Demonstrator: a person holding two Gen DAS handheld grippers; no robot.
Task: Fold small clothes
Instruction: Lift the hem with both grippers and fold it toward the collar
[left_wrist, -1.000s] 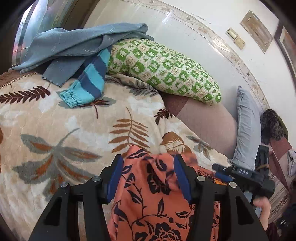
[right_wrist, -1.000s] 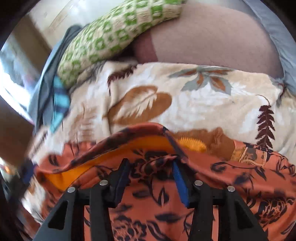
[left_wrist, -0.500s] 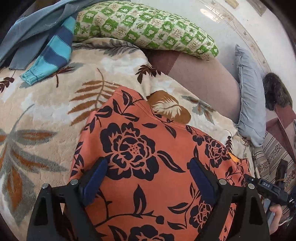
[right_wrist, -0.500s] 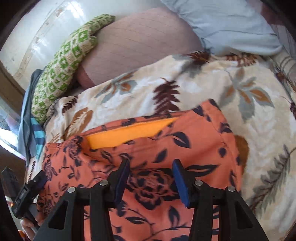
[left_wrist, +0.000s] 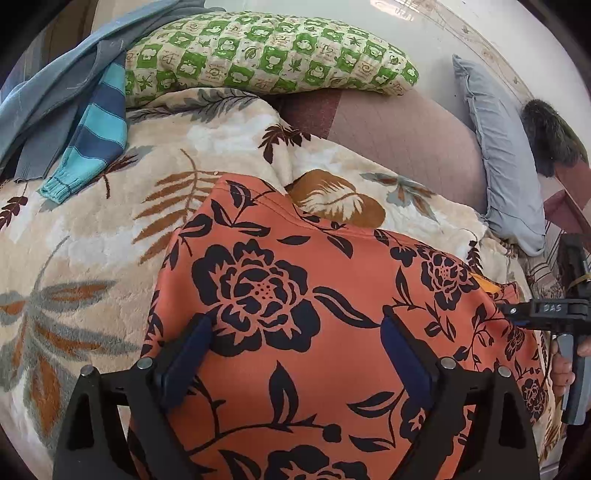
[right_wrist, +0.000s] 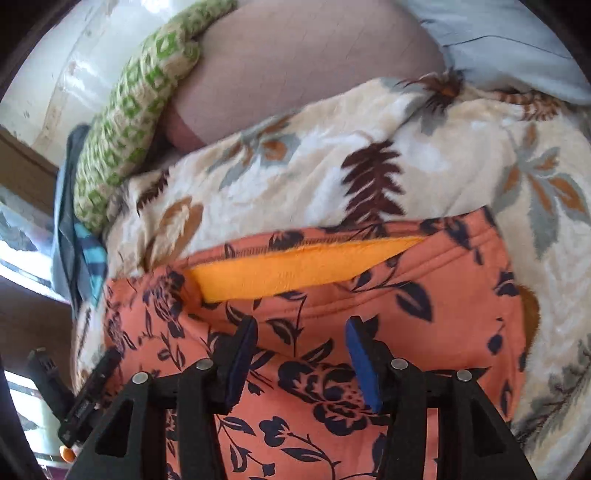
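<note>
An orange garment with black flowers (left_wrist: 295, 258) lies spread on the leaf-patterned blanket (left_wrist: 92, 240). My left gripper (left_wrist: 295, 321) hovers over its near part. Its jaws are opening and stand wide, with flat cloth below them and nothing pinched. In the right wrist view the same garment (right_wrist: 406, 295) shows a strip of plain orange lining (right_wrist: 303, 269) at its far edge. My right gripper (right_wrist: 301, 325) is over the cloth, pads apart and not pressing on it. Each gripper also shows in the other's view: the right gripper (left_wrist: 546, 314) at the garment's right edge, the left gripper (right_wrist: 92, 387) at the lower left.
A green checked pillow (left_wrist: 266, 48) lies along the wall at the back. A blue striped sleeve (left_wrist: 96, 136) and a grey-blue garment (left_wrist: 48, 92) lie at the back left. A grey pillow (left_wrist: 506, 166) sits at the right on the pinkish sheet (left_wrist: 406, 140).
The left jaws widened and let go of the bunched cloth. The garment went from lifted and folded over to lying flat on the blanket. Both grippers came down and over it.
</note>
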